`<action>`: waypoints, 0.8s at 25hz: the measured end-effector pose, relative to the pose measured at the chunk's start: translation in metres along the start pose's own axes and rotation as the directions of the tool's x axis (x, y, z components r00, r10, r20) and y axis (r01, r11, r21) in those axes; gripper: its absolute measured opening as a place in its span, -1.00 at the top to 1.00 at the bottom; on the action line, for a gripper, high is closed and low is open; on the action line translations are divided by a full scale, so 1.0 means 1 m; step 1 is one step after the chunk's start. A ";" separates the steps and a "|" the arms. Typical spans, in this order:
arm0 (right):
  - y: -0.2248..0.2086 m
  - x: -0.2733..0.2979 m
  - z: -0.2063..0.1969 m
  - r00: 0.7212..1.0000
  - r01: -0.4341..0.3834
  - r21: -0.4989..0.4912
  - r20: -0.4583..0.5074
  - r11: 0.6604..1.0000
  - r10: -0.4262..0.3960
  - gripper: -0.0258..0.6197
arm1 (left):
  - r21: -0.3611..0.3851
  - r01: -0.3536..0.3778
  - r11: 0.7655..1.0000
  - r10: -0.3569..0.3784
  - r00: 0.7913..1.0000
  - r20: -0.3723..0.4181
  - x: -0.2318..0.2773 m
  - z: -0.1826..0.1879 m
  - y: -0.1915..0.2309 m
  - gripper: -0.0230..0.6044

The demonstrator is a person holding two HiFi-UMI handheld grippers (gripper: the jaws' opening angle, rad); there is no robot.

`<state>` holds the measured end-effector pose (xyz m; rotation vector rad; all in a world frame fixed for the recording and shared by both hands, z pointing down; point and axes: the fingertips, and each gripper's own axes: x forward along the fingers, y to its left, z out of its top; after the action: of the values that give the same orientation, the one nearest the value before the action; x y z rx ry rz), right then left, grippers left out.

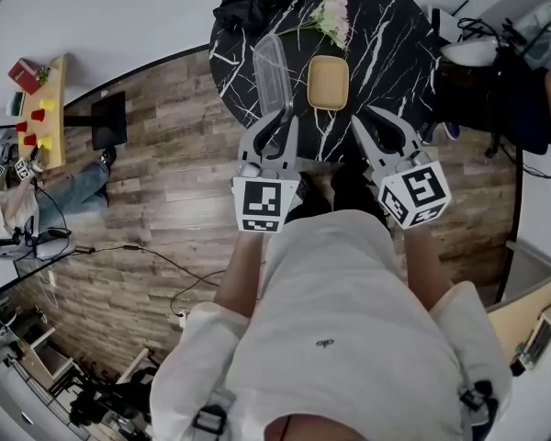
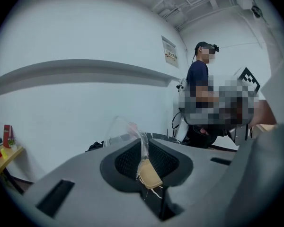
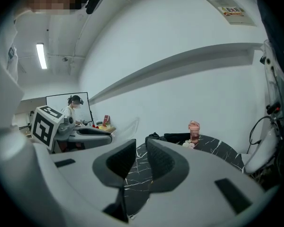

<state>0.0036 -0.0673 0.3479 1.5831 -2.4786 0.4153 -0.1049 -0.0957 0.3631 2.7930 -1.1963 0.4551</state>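
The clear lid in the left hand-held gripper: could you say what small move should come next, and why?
Probably carry the clear lid right, over the tan box: the left hand-held gripper is shut on its edge, and the box lies uncovered alongside.

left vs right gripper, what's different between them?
Grip: the left gripper has its jaws shut on the edge of a clear plastic lid. The right gripper has its jaws apart with nothing between them; only the black marble table shows through the gap.
Contact: the left one's lid stands beside the tan tray; the right one touches nothing.
Shared: both point at the table's near edge, and each carries a marker cube.
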 end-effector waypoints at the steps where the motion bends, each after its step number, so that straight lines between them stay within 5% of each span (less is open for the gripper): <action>1: 0.001 -0.001 0.002 1.000 -0.001 -0.003 0.004 1.000 0.001 0.68 | -0.015 0.004 1.000 -0.004 1.000 0.006 -0.001 0.002 0.001 0.77; 20: 0.004 -0.019 0.018 0.999 0.003 -0.017 0.045 1.000 -0.002 0.88 | -0.090 0.027 0.996 -0.022 0.999 0.048 -0.010 0.016 -0.012 0.77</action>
<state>0.0078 -0.0546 0.3251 1.6060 -2.5057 0.3617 -0.0989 -0.0839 0.3456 2.7527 -1.1595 0.3273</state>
